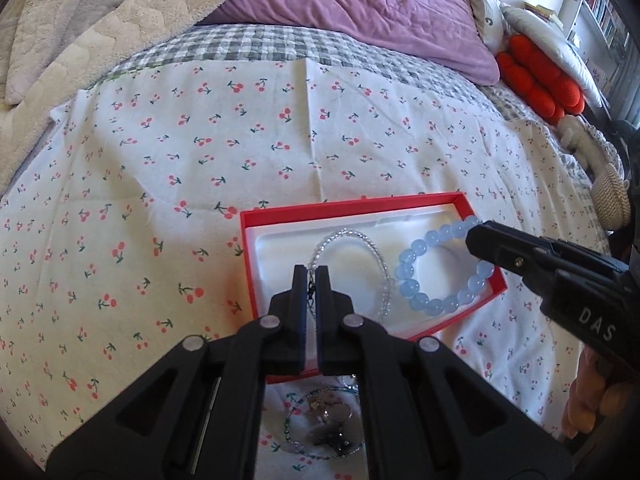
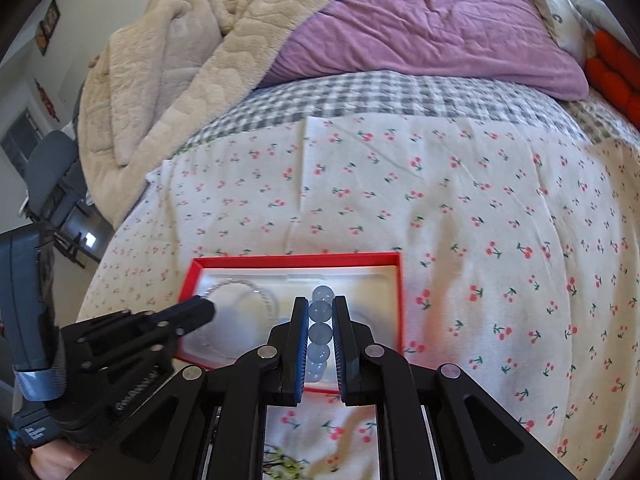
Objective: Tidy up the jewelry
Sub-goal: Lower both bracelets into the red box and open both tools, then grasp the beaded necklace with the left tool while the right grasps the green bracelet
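A red box (image 1: 248, 248) with a white insert lies on the cherry-print sheet. My right gripper (image 1: 478, 236) comes in from the right, shut on a pale blue bead bracelet (image 1: 418, 246) whose ring hangs over the box's right half. In the right wrist view the blue bracelet (image 2: 320, 332) runs between the pads of that right gripper (image 2: 320, 300). My left gripper (image 1: 311, 270) is shut over the box's left half, a thin dark clasp pinched between its pads. A clear bead strand (image 1: 360, 236) loops from there across the insert. The left gripper (image 2: 206, 308) also shows beside the clear strand (image 2: 256, 288) in the red box (image 2: 296, 258).
A small heap of other jewelry (image 1: 320, 428) lies on the sheet under my left gripper. A purple pillow (image 1: 360, 12) and beige blanket (image 1: 100, 40) fill the bed's far side, red cushions (image 1: 536, 80) the right. A chair (image 2: 52, 168) stands off the bed's left edge.
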